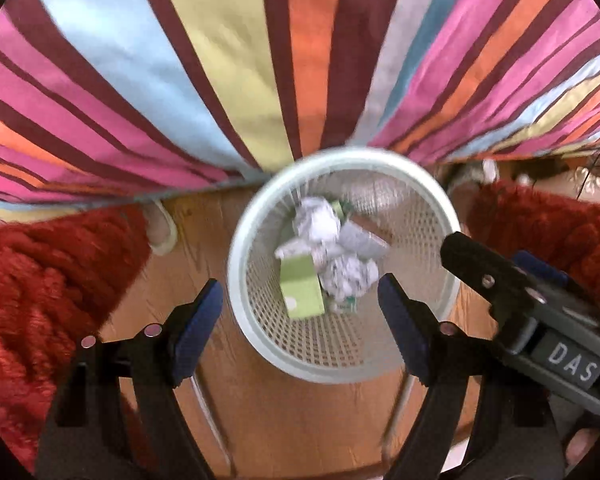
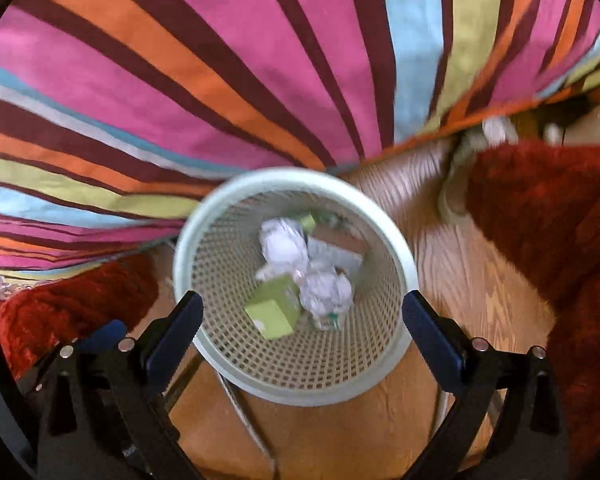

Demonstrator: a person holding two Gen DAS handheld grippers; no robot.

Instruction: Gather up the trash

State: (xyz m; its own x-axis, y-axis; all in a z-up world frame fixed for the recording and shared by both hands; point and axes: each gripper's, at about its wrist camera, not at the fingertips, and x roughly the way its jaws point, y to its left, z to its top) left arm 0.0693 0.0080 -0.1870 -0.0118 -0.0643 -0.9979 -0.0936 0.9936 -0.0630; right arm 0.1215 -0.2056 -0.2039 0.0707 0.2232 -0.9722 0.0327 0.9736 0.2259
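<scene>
Progress, as judged from the contents: the white mesh bin (image 1: pixel 342 268) at the centre of the left-wrist view already holds the collected trash, namely a green carton (image 1: pixel 302 290) at lower left of the bin floor, a crumpled paper ball (image 1: pixel 317 222) above it, a second paper ball (image 1: pixel 350 276) to its right, and a grey flattened box (image 1: pixel 360 240) at upper right; a further scrap with green print peeks out beneath, too blurred to identify. No loose trash shows on the floor or the fabric in either view, so the task appears at or near its end, though only a small patch of room is visible. Left gripper (image 1: pixel 300 312): jaws apart over the bin, nothing between them. Right gripper (image 2: pixel 302 328): jaws spread wide either side of the bin's near rim, likewise empty; its black body also enters the right edge of the left-wrist view. Surface: wood-grain floor (image 2: pixel 472 276), orange-brown, bare around the bin. Room, left to right in the right-wrist view: red shaggy rug (image 2: pixel 72 300) at lower left; striped cloth (image 2: pixel 220 80) in pink, orange, blue, yellow-green and maroon filling the upper half and hanging to floor level just behind the bin; a second mass of red shag at right. Small pale objects lie at upper right under the cloth's edge, too blurred to name.
</scene>
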